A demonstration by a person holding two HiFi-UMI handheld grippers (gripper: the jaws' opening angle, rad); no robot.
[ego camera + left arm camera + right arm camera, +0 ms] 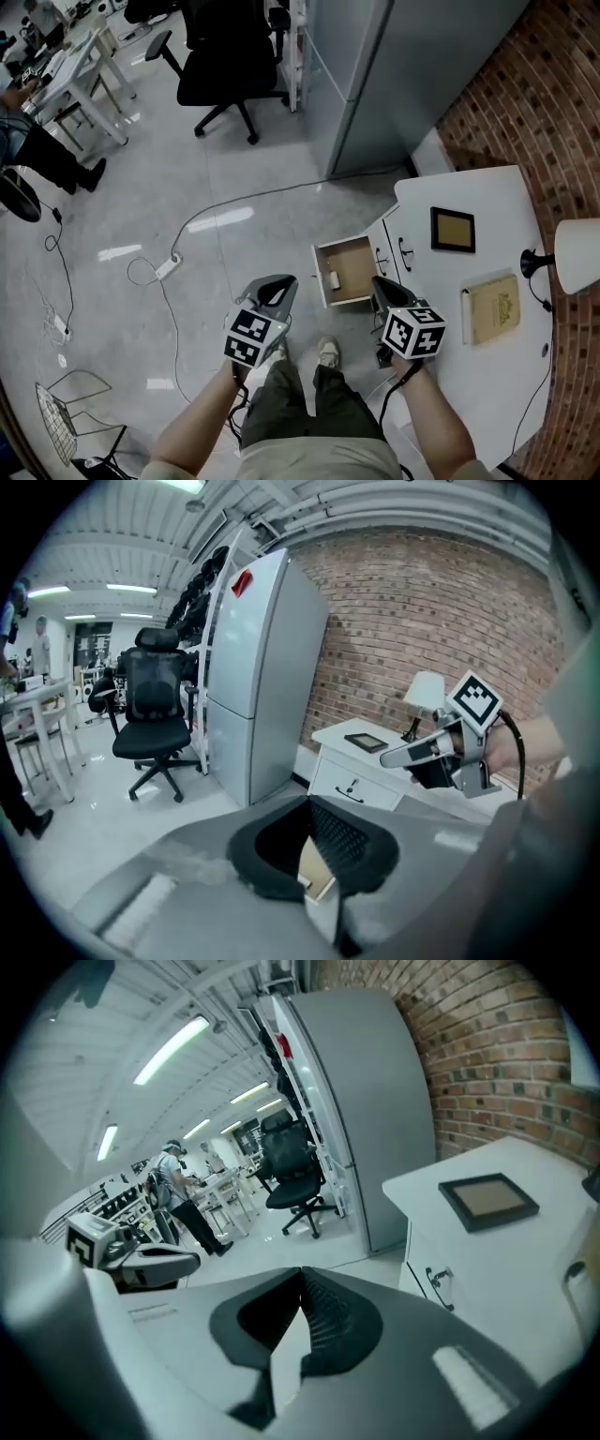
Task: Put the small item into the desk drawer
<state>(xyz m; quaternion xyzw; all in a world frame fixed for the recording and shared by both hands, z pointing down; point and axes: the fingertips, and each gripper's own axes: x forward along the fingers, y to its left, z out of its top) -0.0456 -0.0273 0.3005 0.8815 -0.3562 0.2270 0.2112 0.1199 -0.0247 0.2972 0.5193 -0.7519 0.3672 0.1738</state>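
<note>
Right of your frame: white desk [497, 384], its drawer [349, 270] open at centre. It carries a picture frame [453, 230], tan book [491, 308] and lamp [574, 255].

Open-plan office, black swivel chair [220, 66], work tables [70, 70], brick wall [548, 103], white desk [487, 384]

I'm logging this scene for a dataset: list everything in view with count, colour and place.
desk: one, white, right side
drawer: one, wood-lined, pulled open from desk front
small item: one, white, inside drawer
picture frame: one, black, on desk
book: one, tan, on desk
lamp: one, white shade, desk's far edge
office chair: one, black, far floor
cabinet: one, grey, beside desk
power strip: one, white, floor left
wire basket: one, pale, floor lower left
left claw: one, grey, shut, empty, near drawer
right claw: one, grey, shut, empty, at desk front
</note>
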